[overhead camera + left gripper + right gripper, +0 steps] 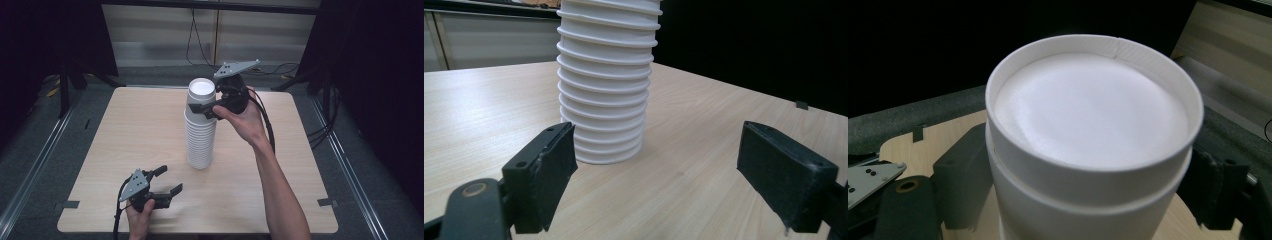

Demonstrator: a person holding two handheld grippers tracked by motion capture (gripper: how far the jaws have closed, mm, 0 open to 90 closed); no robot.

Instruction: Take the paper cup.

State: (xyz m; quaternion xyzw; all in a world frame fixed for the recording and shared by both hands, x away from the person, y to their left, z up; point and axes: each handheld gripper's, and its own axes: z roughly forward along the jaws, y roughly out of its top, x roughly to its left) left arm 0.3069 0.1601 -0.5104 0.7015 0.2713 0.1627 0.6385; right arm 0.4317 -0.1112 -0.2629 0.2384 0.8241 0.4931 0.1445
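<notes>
A tall stack of upside-down white paper cups (200, 142) stands at the middle of the wooden table (125, 130). My right gripper (203, 101) is at the stack's top, its jaws pressed to both sides of the top cup (201, 90). The right gripper view has that cup (1093, 110) close up, with a jaw on each side and a thin gap under its rim. My left gripper (170, 179) rests open near the front edge, left of the stack. In the left gripper view the stack (604, 90) stands beyond the spread jaws of the left gripper (659, 165), apart from them.
Bare tabletop lies all around the stack. Small dark tape marks sit at the front left (66, 204) and front right (327, 202) edges. Cables (200, 50) run along the floor behind the table, and metal rails (30, 175) flank it.
</notes>
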